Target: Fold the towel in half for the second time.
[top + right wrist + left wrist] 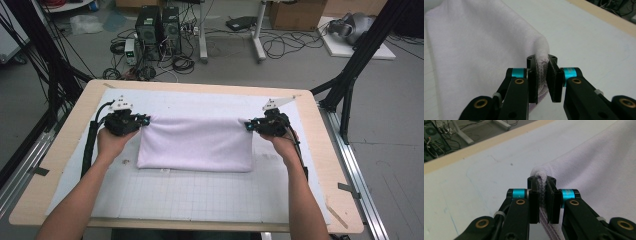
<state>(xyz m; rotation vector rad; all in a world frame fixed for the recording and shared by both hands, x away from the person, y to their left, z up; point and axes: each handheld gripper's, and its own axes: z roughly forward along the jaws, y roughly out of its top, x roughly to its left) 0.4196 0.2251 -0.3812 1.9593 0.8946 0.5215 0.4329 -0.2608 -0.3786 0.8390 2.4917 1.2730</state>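
Where the high view hides contact, left gripper pinches towel.

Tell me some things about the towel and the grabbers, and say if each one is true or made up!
1. Both grippers pinch the white towel. True: the left gripper and the right gripper each clamp a corner.
2. The towel is red. False: it is white.
3. The towel lies on a pale mat. True.
4. The left gripper's fingers are wide apart with nothing between them. False: they press on folded cloth.
5. The towel hangs off the table. False: it is over the mat.
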